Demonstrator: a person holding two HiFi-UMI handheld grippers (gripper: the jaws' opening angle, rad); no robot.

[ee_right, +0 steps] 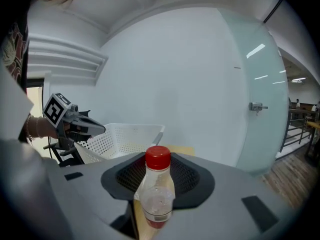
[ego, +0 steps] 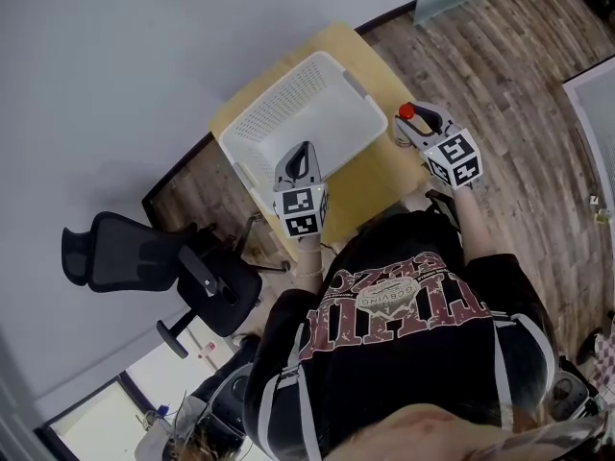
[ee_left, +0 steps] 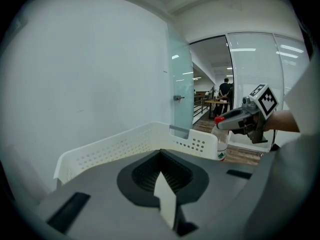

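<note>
Bottle (ego: 406, 111) in right gripper (ego: 413, 128) shows only its cap in head view.

A light wooden bench (ego: 338, 44) stands with its far edge against a plain white wall (ego: 106, 84). Left of the bench, on the near side, a black office chair (ego: 144, 257) with a mesh back sits on its wheeled base. Wood-plank floor (ego: 524, 94) spreads out to the right of the bench. Beyond the bench's far right corner stands a frosted glass panel (ee_right: 260, 84) with a metal handle (ee_right: 256, 106). Far behind the bench, past the glass, a person (ee_left: 226, 88) stands by a distant table (ee_left: 216, 102).
</note>
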